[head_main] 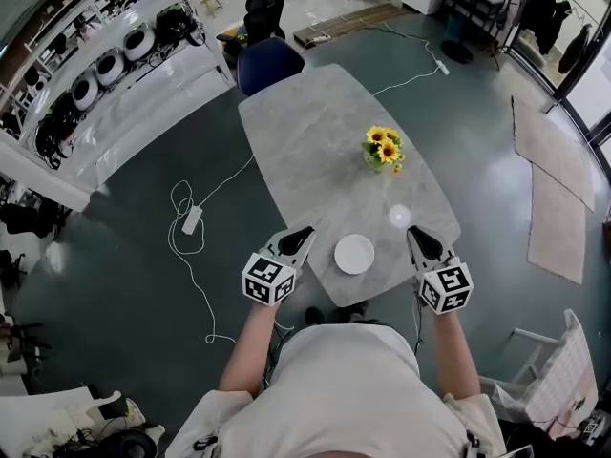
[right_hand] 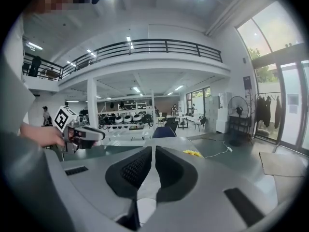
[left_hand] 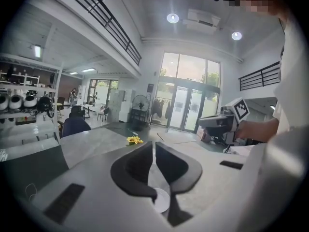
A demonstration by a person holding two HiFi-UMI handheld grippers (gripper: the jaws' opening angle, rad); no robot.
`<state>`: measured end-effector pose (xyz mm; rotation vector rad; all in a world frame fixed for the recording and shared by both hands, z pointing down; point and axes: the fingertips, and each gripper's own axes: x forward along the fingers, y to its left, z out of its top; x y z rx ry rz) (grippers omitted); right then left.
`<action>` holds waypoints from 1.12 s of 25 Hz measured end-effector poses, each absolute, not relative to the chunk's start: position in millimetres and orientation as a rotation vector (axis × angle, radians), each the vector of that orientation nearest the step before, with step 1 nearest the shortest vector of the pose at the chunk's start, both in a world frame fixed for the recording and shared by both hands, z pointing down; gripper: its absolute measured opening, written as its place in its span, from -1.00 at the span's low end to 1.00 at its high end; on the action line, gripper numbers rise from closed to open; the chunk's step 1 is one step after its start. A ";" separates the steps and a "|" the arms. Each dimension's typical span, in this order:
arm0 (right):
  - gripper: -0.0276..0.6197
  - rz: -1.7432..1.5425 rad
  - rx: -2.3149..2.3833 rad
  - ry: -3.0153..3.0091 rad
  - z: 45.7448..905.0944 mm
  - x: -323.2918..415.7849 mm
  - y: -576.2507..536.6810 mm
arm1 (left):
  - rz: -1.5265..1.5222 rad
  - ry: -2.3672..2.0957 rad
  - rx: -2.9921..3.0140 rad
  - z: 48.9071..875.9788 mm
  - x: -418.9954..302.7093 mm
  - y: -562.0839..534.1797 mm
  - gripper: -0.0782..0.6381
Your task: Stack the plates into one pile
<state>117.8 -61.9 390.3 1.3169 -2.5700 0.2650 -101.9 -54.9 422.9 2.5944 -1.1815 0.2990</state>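
A white plate (head_main: 354, 254) lies near the table's front edge, midway between my two grippers. A smaller white dish (head_main: 399, 217) sits just behind it to the right. My left gripper (head_main: 305, 230) hangs in the air left of the plate, its jaws drawn together on nothing. My right gripper (head_main: 414, 231) hangs to the right of it, jaws likewise together and empty. In the left gripper view the left gripper (left_hand: 154, 144) has the plate (left_hand: 161, 200) showing below its jaws. In the right gripper view the right gripper (right_hand: 153, 149) has a white plate (right_hand: 145, 209) beneath it.
A bunch of sunflowers (head_main: 384, 149) stands mid-table on the grey stone table (head_main: 315, 132). A blue chair (head_main: 267, 63) is at the far end. White cables (head_main: 191, 219) trail over the floor to the left. Mats (head_main: 554, 160) lie at the right.
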 end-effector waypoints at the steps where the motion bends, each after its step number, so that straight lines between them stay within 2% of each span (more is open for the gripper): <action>1: -0.77 0.256 1.322 -2.573 386.5 119.4 -61.8 | 0.295 -1.180 2.603 420.6 -101.2 -54.6 -0.71; 28: -0.78 0.240 1.328 -2.593 373.9 117.6 -43.7 | 0.232 -1.176 2.601 414.6 -97.4 -46.1 -0.71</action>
